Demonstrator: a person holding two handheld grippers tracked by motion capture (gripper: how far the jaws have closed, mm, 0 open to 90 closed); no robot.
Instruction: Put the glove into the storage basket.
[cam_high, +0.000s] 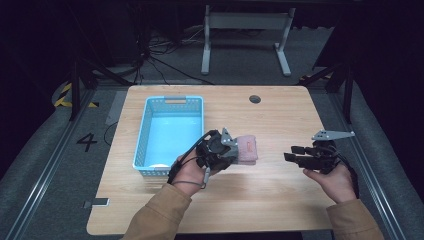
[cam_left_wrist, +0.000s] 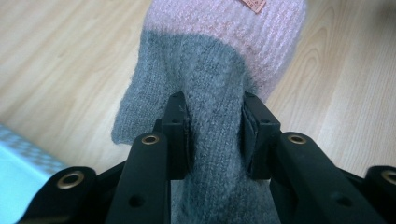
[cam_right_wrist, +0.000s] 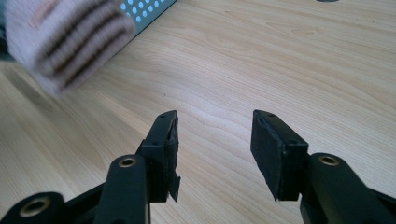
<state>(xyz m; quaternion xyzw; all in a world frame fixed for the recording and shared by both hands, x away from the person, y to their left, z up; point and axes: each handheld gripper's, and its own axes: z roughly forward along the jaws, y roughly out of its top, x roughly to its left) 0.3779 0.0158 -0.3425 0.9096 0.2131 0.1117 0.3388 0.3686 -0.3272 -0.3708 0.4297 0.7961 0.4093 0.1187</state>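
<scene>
A folded knit bundle (cam_high: 246, 149), grey with pink ribbed cuffs, hangs just above the wooden table (cam_high: 280, 115), right of a light blue basket (cam_high: 141, 135). My left gripper (cam_high: 236, 153) is shut on it. In the left gripper view the pads (cam_left_wrist: 180, 135) pinch the grey part of the bundle (cam_left_wrist: 219, 56), and the pink end points away, over the table. My right gripper (cam_high: 288, 158) hovers at the table's right side, pointing left, open with nothing between its fingers (cam_right_wrist: 215, 128). The right gripper view shows the bundle's layered pink end (cam_right_wrist: 65, 37) at upper left, blurred.
The basket's perforated wall (cam_right_wrist: 144, 11) lies behind the bundle, and its corner (cam_left_wrist: 18, 158) shows beside my left gripper. A round cable hole (cam_high: 255, 99) sits near the table's far edge. A white table frame (cam_high: 245, 30) and cables stand on the floor beyond.
</scene>
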